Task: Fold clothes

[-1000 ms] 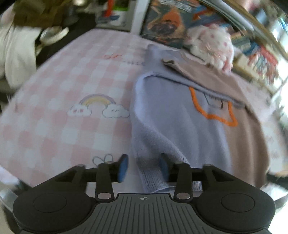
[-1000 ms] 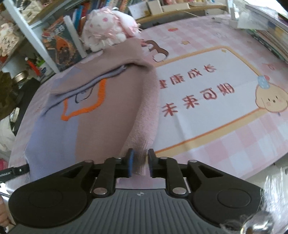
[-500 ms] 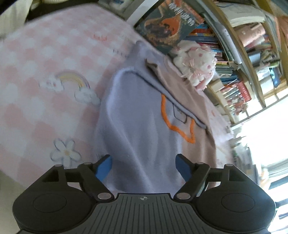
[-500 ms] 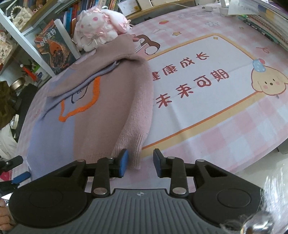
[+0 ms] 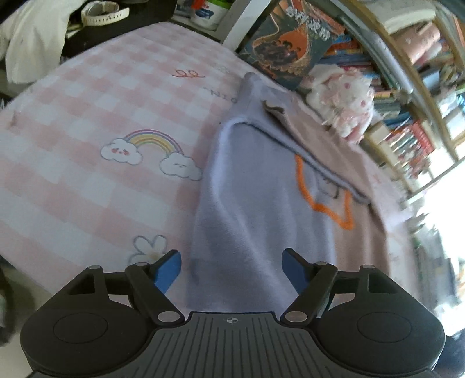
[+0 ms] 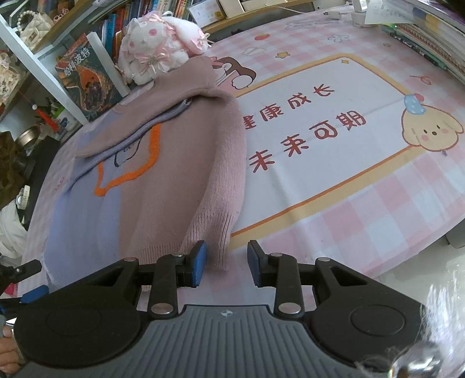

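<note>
1. Left wrist view. The left gripper point(image 5: 231, 269) has its blue fingers point(image 5: 167, 270) spread wide and grips nothing. The lavender half of the sweater point(image 5: 261, 203) runs up between the fingers, without touching either pad as far as I can see. The near hem passes under the gripper body, so its edge is hidden.

2. Same view. The sweater lies on a pink checked tablecloth point(image 5: 72, 130), right of a printed rainbow with clouds point(image 5: 151, 154) and a printed flower point(image 5: 148, 247). An orange outline point(image 5: 319, 200) sits on the sweater's chest. At the far left a white watch point(image 5: 101, 13) rests on a dark surface. None of these prints or the watch face appear so clearly in the other view.

3. Right wrist view. The right gripper point(image 6: 226, 263) is partly apart, narrower than the left, and empty. The ribbed cuff of the pink sleeve point(image 6: 215, 226) lies just beyond and beside the left finger pad point(image 6: 199, 263); contact cannot be judged.

4. Same view. Here alone, the sweater point(image 6: 174, 180) shows whole: lavender on the left, dusty pink on the right, sleeves folded across the top. To the right lies a white panel with red characters point(image 6: 305, 130) and a yellow puppy print point(image 6: 430, 130).

5. Both views. A plush toy point(image 6: 157, 55) sits at the far end of the sweater, before the bookshelves point(image 5: 407, 101).

6. Pose. Both grippers are held low at the near edge, pointing along the cloth.
</note>
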